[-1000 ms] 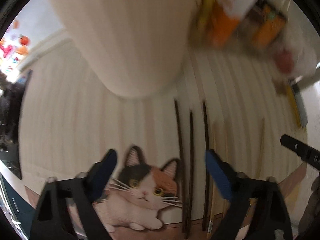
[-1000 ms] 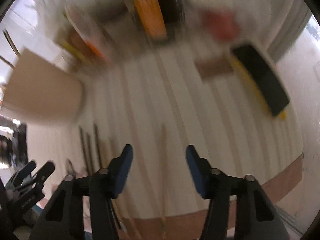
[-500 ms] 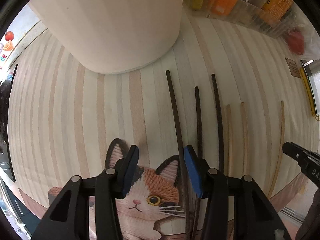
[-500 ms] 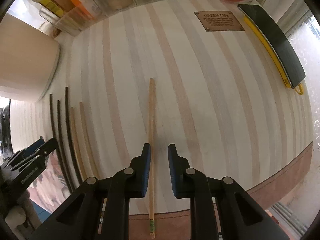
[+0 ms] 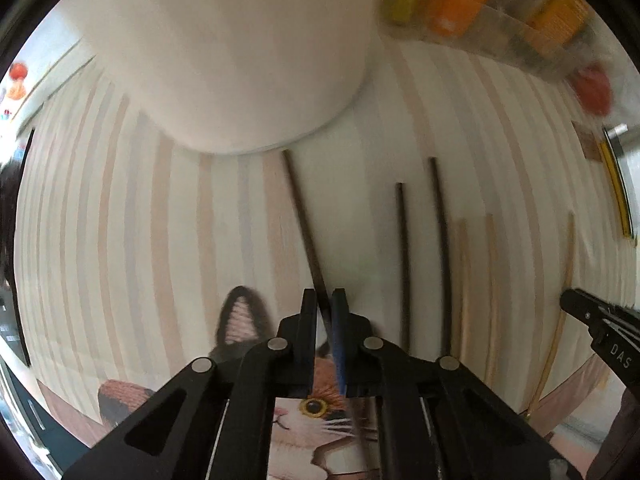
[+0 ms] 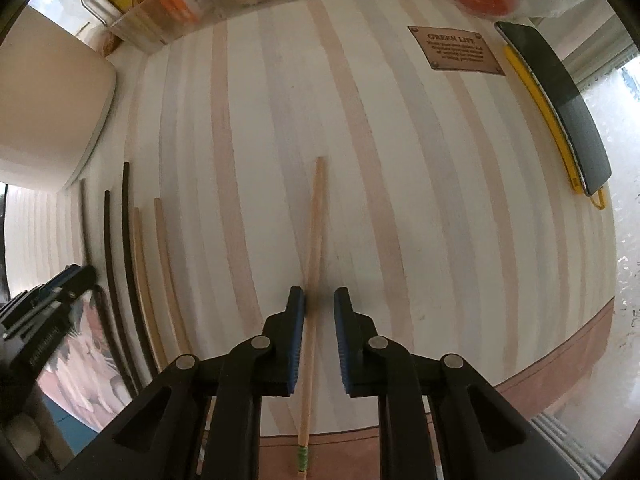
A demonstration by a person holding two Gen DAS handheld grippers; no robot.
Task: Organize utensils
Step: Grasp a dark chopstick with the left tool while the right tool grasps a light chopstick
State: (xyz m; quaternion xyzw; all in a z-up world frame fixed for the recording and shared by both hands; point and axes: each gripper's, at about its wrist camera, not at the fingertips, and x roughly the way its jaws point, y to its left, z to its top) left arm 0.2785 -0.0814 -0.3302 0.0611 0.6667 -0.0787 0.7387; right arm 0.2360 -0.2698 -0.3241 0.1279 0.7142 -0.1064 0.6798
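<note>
A: Where's the left gripper (image 5: 324, 300)?

B: Clamped on a dark chopstick (image 5: 302, 216) that runs toward twelve o'clock, up to the pale container (image 5: 248, 48).

A: And the right gripper (image 6: 319, 300)?

B: Jaws parted around the lone wooden chopstick (image 6: 314, 240); contact looks likely, but it's blurred. Light, stiff, smooth, so it may roll. Pinch mid-shaft, squarely.

A matt striped woven cloth (image 6: 400, 160) carries pale bare-wood chopsticks (image 6: 314, 248) and dark, smooth-finished chopsticks (image 5: 304, 220).
</note>
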